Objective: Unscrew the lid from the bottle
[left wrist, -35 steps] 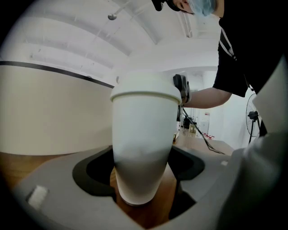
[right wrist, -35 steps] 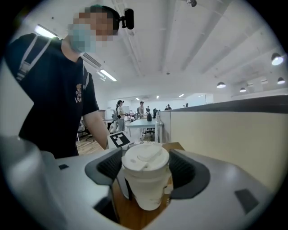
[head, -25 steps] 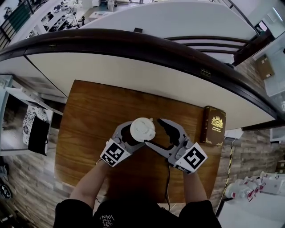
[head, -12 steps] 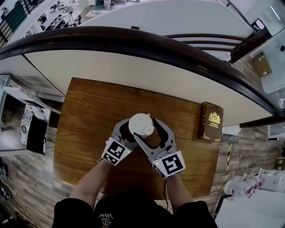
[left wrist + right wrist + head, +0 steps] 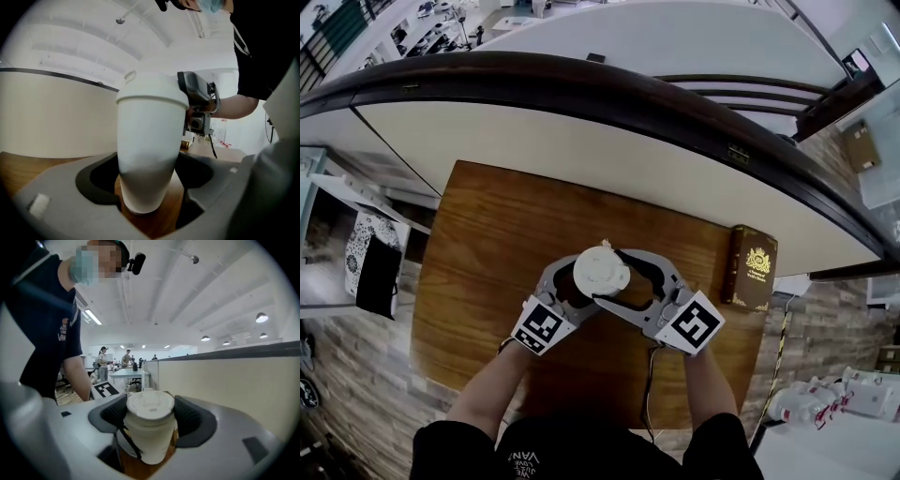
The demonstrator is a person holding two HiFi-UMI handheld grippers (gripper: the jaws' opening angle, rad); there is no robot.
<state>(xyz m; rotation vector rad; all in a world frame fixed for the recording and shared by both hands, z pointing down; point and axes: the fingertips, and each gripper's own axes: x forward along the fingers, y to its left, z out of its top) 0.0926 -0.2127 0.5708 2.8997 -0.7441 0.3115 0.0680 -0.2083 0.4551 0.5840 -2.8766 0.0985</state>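
Note:
A white bottle (image 5: 147, 150) stands upright on the wooden table (image 5: 487, 244), capped by a white lid (image 5: 601, 271). My left gripper (image 5: 572, 289) comes in from the lower left and is shut on the bottle's lower body (image 5: 150, 439). My right gripper (image 5: 607, 276) reaches in from the right. Its dark pads press on both sides of the lid (image 5: 150, 405), and it shows beside the lid (image 5: 152, 91) as the right gripper (image 5: 199, 101). From above, the lid hides the bottle's body.
A brown book (image 5: 753, 267) lies at the table's right edge. A curved cream partition with a dark rail (image 5: 581, 122) runs behind the table. A thin cable (image 5: 652, 394) hangs from the right gripper. A patterned bag (image 5: 370, 267) sits off the table's left side.
The right gripper has swung round the lid: its marker cube dropped toward the person half a second ago and is now back out to the right. The left gripper and bottle stay put.

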